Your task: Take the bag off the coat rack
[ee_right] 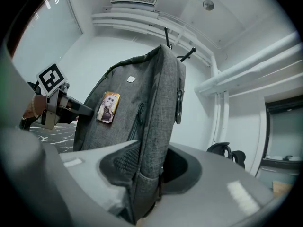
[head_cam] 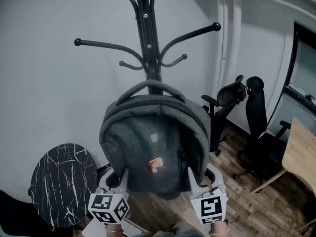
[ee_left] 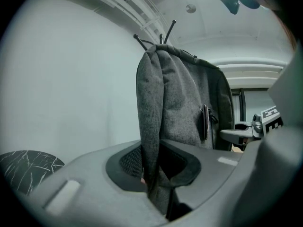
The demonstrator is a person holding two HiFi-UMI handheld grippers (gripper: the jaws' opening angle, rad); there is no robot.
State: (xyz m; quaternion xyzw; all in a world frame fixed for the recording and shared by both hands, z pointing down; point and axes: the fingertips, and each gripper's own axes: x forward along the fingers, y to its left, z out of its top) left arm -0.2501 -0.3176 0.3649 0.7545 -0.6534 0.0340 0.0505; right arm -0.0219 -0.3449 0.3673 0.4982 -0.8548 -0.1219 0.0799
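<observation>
In front of the white wall, a grey backpack hangs upright against the pole of a black coat rack, its top handle arching just before the pole. Whether the handle sits on a hook cannot be told. Both tongs reach up from below and grip the pack's lower corners, one on each side, jaws pointing upward and the marker cubes low toward the person. The left tongs are pinched narrow on the pack's left edge, a fold of grey fabric running down between the pads. The right tongs stand somewhat wider and clamp the thicker right side seam. A small picture badge sits low on the pack's front, between the two tongs. A round black marble-patterned side table stands to the left, and black office chairs stand to the right on the wooden floor.
</observation>
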